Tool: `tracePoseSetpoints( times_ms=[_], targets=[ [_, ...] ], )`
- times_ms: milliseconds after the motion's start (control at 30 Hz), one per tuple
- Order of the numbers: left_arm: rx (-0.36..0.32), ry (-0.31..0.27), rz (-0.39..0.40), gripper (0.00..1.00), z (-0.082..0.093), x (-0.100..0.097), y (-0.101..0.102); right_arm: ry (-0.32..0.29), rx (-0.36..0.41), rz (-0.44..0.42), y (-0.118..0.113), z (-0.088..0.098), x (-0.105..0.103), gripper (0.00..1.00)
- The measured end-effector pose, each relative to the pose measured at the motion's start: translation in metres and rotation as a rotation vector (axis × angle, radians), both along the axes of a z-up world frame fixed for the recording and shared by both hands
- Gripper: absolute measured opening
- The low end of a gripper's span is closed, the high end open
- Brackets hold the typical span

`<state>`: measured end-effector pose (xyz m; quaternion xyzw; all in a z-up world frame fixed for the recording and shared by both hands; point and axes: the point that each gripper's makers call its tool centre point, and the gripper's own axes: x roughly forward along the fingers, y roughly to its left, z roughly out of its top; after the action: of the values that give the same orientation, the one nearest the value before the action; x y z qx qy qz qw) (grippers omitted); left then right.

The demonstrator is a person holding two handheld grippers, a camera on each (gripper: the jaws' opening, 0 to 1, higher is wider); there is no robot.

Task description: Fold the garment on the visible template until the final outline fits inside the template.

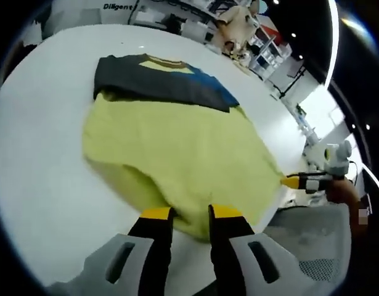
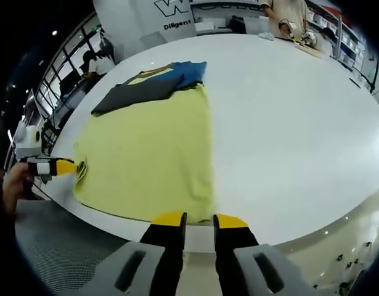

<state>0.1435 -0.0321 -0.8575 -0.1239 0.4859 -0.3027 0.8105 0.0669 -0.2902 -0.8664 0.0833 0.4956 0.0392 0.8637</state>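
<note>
I have a wide white counter (image 2: 288, 123) running out ahead of both claws. On it lies the garment (image 2: 146, 154), a yellow-green shirt with a dark grey, blue and yellow top part, spread mostly flat. From my right claw (image 2: 198, 221) it sits ahead and to the left, its near hem just beyond my jaw tips. The dark top part is at the far end from this claw. I cannot pick out any template outline on the counter.

My right claw's jaws stand a narrow gap apart with nothing between them, hovering at the counter's near edge.

From my left claw (image 1: 189, 214) the garment (image 1: 177, 154) is directly ahead, with a rumpled, lifted edge right at the jaw tips. Whether those jaws are pinching the cloth or merely resting against it I cannot tell; the gap between them looks small.

In the right gripper view my left claw (image 2: 69, 166) comes in from the left, its yellow tip at the garment's corner. In the left gripper view my right claw (image 1: 294, 182) shows to the right, at the garment's edge.
</note>
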Motion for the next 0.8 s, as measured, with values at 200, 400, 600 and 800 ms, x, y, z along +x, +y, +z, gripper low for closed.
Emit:
tracePoseSetpoints(
  times_ms=[200, 400, 600, 800],
  targets=[
    [0.012, 0.010, 0.029, 0.04, -0.006, 0.002, 0.006, -0.004, -0.008, -0.004, -0.004, -0.002, 0.002, 0.03],
    [0.030, -0.005, -0.004, 0.03, -0.006, 0.000, 0.005, 0.003, -0.032, 0.015, -0.005, -0.002, 0.002, 0.00],
    [0.023, -0.001, -0.034, 0.01, 0.000, -0.005, 0.005, 0.005, -0.040, 0.024, -0.004, -0.002, 0.002, 0.00],
    [0.024, 0.004, -0.062, 0.00, 0.021, -0.014, 0.021, 0.002, -0.061, 0.039, -0.003, 0.005, 0.003, 0.00]
  ],
)
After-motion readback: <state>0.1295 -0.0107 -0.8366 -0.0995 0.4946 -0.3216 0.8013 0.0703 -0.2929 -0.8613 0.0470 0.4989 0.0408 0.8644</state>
